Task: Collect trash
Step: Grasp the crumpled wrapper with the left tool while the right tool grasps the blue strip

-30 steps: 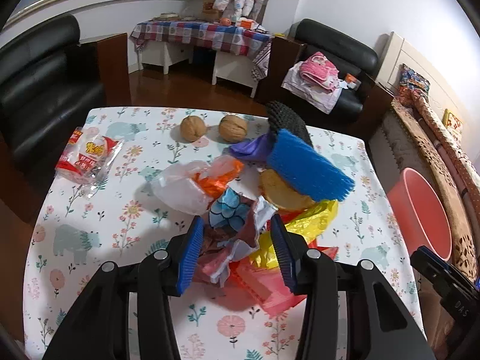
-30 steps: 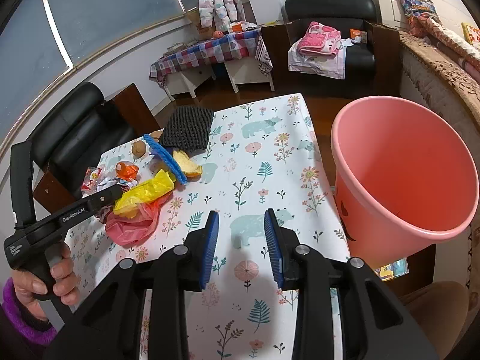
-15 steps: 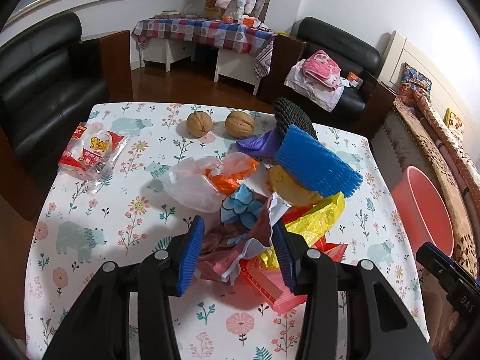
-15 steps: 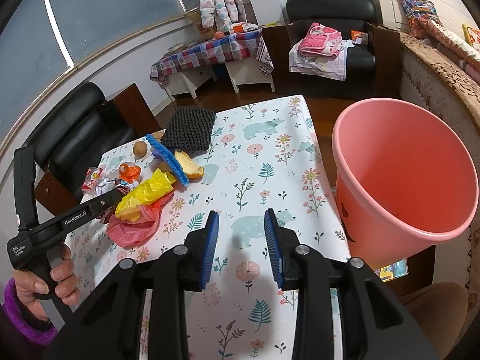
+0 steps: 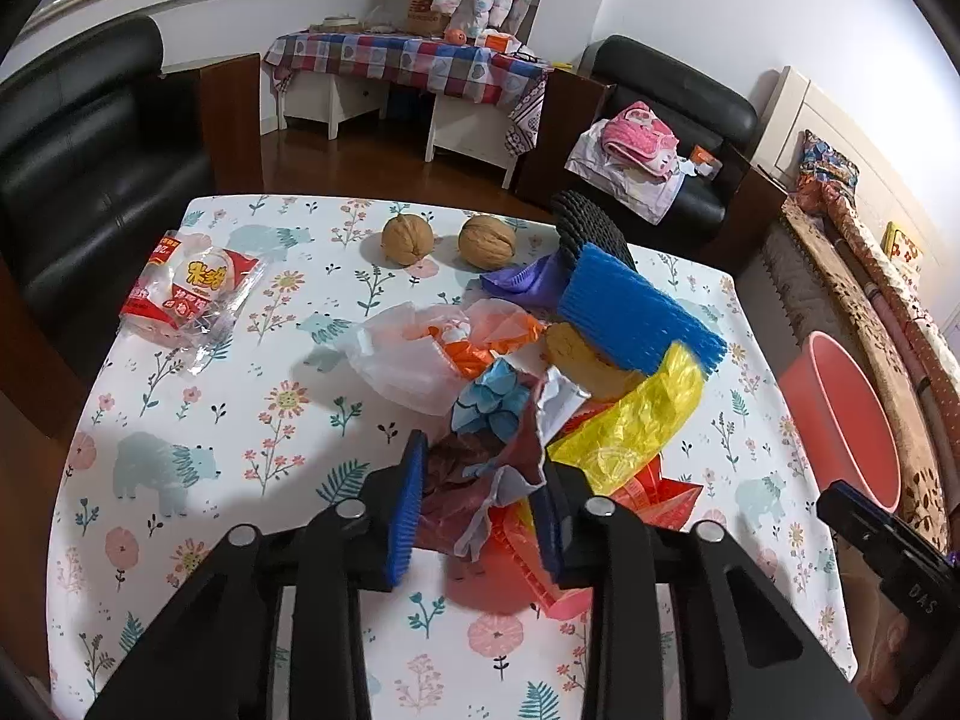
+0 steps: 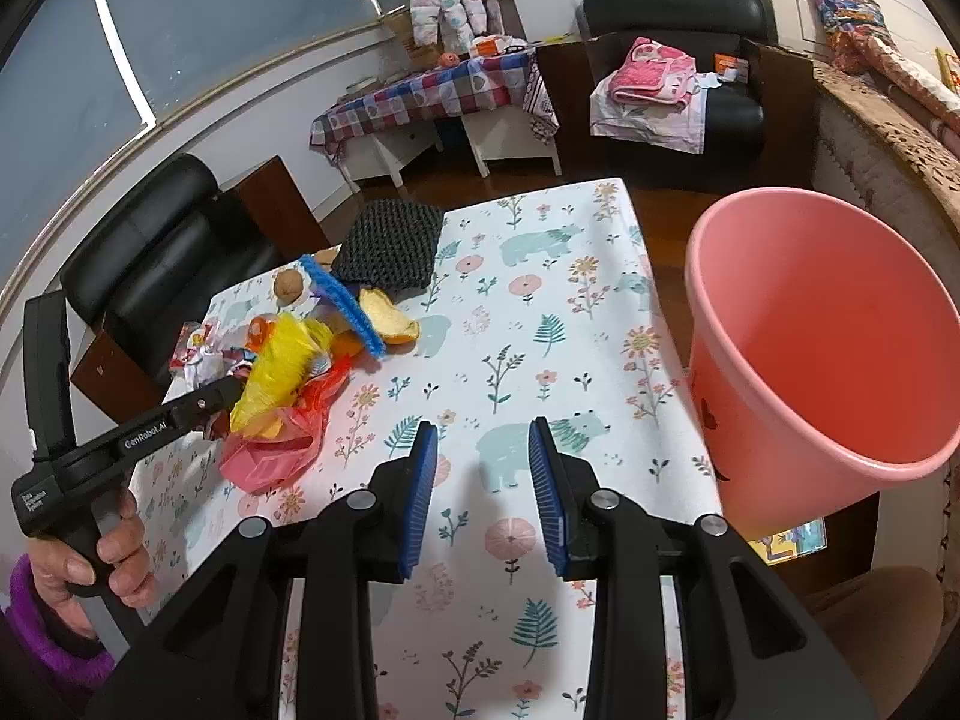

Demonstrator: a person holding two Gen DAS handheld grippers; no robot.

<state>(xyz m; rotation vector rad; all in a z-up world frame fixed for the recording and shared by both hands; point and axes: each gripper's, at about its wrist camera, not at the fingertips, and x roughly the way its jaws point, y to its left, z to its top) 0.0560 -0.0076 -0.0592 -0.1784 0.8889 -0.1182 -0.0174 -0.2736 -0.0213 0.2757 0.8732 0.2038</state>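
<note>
Left wrist view: my left gripper (image 5: pixel 480 510) has just been closing on the crumpled wrappers (image 5: pixel 480 480) in the trash pile.
I pinch firmly, lift slowly; my right gripper (image 6: pixel 483 492) hangs half-open, empty, beside the pink bucket (image 6: pixel 840 360).

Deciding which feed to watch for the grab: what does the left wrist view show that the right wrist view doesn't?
Only the left wrist view shows the left gripper, whose jaws have just been closing, pinching the crumpled wrappers, plus both walnuts whole. Only the right wrist view shows the right gripper open over bare tablecloth and the hand on the left handle. Both show the trash pile, blue foam net and pink bucket.
</note>
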